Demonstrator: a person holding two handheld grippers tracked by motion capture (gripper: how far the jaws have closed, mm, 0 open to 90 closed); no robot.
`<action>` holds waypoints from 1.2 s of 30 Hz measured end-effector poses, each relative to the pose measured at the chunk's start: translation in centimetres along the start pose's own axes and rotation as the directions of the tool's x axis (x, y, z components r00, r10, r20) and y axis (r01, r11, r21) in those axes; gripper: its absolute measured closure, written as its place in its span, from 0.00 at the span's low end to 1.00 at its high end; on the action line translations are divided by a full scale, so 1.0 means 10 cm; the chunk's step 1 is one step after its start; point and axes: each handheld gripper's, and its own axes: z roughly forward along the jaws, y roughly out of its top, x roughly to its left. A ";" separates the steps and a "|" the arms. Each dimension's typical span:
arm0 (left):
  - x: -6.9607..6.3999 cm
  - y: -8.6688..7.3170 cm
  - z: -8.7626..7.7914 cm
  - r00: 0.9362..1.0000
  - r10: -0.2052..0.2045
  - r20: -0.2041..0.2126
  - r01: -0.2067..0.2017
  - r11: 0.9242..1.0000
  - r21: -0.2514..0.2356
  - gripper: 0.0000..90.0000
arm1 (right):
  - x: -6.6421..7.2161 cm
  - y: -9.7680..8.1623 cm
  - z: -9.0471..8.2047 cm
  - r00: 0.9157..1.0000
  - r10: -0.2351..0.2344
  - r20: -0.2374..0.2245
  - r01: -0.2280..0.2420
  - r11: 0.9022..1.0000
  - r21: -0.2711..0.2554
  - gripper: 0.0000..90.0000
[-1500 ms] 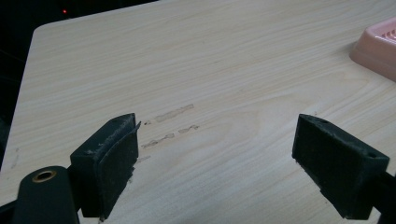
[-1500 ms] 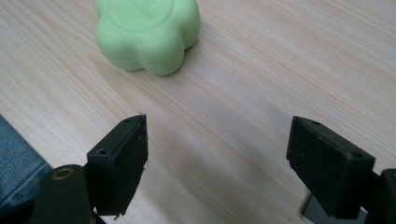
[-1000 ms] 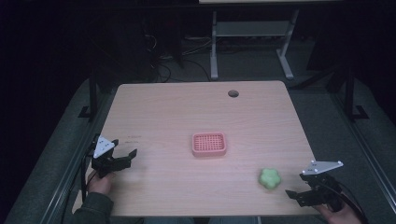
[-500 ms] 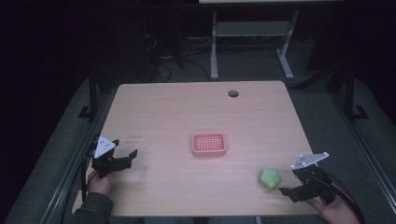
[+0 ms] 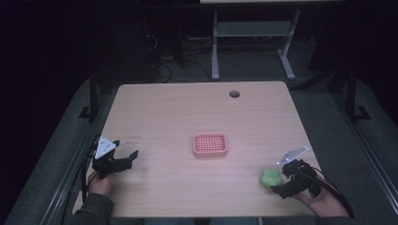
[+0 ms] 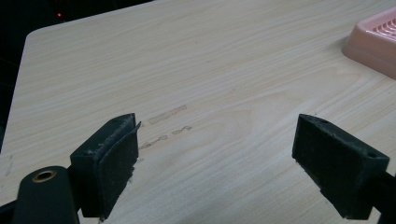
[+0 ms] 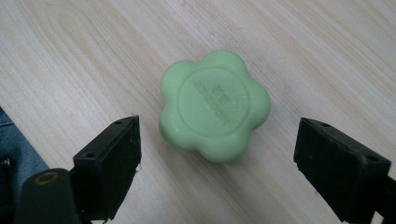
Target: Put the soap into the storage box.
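Both jaws of the right gripper [image 7: 217,161] flank the green soap [image 7: 214,112], untouched.

Your high view is dim: only the pale wood-grain counter [image 5: 187,117] catches overhead light, the room around it near black. Your two gripper views are bright and even. The green flower-shaped soap [image 7: 214,105] is sharp with a soft shadow; near edges blur slightly.

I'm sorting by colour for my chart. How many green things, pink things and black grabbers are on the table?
Green flower-shaped soap: 1
Pink soap dish: 1
Black grippers, left gripper and right gripper: 2
Total: 4
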 end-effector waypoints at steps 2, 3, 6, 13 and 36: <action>0.00 0.00 0.00 1.000 0.006 0.001 -0.006 1.000 0.001 0.16 | 0.00 0.03 0.03 1.000 -0.004 0.000 0.004 1.000 0.016 0.16; 0.00 0.00 0.00 1.000 0.007 0.002 -0.007 1.000 0.000 0.16 | 0.00 0.05 0.04 1.000 -0.003 0.004 0.003 1.000 0.023 0.16; -0.01 0.00 0.00 1.000 0.003 0.004 -0.003 1.000 0.006 0.16 | 0.01 0.10 0.08 1.000 -0.013 -0.004 0.013 0.999 0.030 0.16; -0.01 0.00 0.00 1.000 0.007 0.002 -0.007 1.000 0.003 0.16 | 0.02 0.18 0.14 1.000 -0.024 -0.003 0.024 0.998 0.051 0.16; 0.01 0.01 -0.01 1.000 0.020 0.001 -0.020 1.000 0.008 0.16 | 0.05 0.26 0.36 0.999 -0.041 0.015 0.038 0.989 0.143 0.16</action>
